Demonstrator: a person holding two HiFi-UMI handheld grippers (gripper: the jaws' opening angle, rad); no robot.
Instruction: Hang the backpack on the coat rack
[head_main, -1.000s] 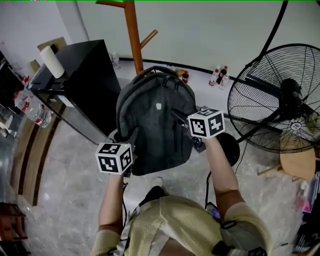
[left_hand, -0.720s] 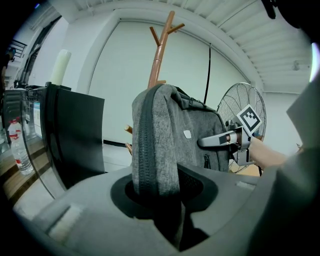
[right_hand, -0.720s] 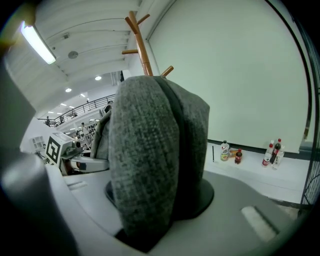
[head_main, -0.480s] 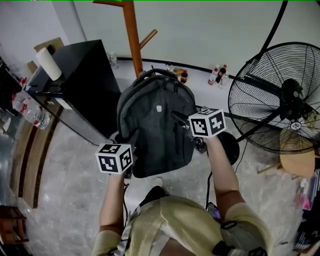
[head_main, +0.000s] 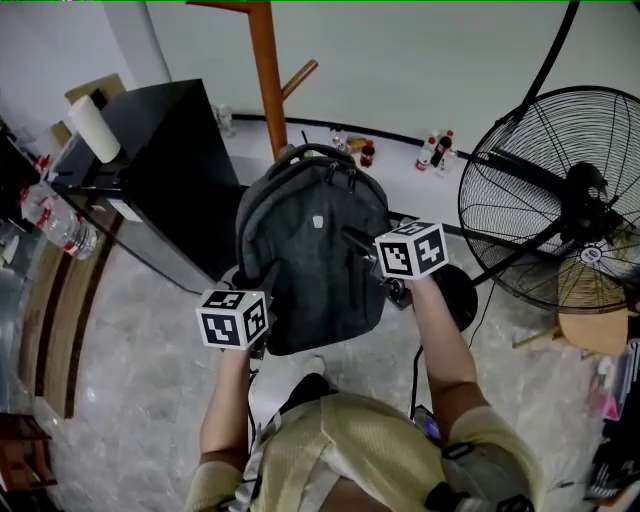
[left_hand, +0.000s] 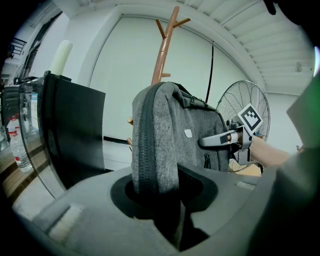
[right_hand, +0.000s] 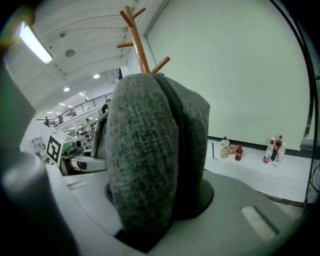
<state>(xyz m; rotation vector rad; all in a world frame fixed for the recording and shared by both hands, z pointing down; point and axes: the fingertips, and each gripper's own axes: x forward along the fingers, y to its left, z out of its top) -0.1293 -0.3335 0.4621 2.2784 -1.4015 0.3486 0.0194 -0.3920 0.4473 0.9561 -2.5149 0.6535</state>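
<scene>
While the jaws of the left gripper (head_main: 266, 272) are clamped on the left edge of the grey backpack (head_main: 312, 255), its zipper seam pinched between the pads, the jaws of the right gripper (head_main: 353, 237) squeeze a thick fold of fabric on the opposite side. In each gripper view the cloth fills the gap between the jaws, which stand partly apart around it. The bag is held upright between the two grippers, front pocket towards the person, with its top carry handle (head_main: 312, 151) arched at the upper end. Each gripper shows in the other's view, reaching in from the far side of the bag.

Just beyond the backpack stands the wooden coat rack (head_main: 266, 75), its pole rising behind the handle; a slanted peg (head_main: 299, 77) sticks out to the right higher up. The handle sits low against the pole and hangs on no peg; whether it touches the pole cannot be told.

To the left is a black cabinet (head_main: 170, 165) with a white paper roll (head_main: 93, 128) on top. To the right stands a large floor fan (head_main: 550, 200). Several bottles (head_main: 438, 150) line the foot of the pale wall (head_main: 420, 60), on the floor (head_main: 150, 400).
</scene>
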